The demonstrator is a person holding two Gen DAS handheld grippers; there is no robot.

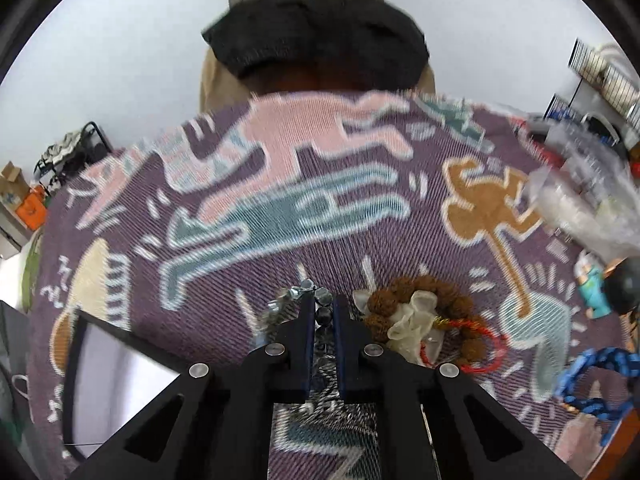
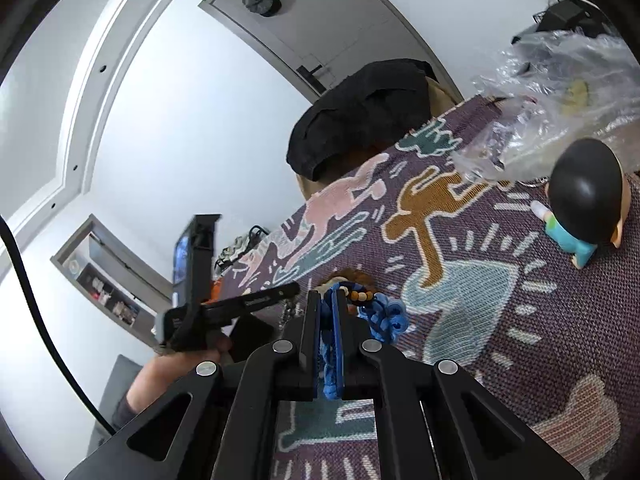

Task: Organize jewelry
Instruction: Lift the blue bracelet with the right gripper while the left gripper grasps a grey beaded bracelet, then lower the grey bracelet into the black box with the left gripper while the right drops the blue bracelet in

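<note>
Both grippers lifting jewelry off the patterned cloth [image 1: 280, 208]
Left gripper [image 1: 322, 312] is clamping a dark bead strand [image 1: 323, 300], right gripper [image 2: 327, 312] a blue braided bracelet [image 2: 382, 314], probably for sorting

I see the bench cloth [image 1: 248, 280] as purple weave with pink, teal, mustard and cream figures outlined in white. At lower right of the left view sit rust-brown beads [image 1: 404, 292] with red cord. My right gripper [image 2: 328, 304] is black, closed on a bright blue braided bracelet [image 2: 380, 316]. The figurine [image 2: 580, 208] has black hair and a turquoise shirt.
</note>
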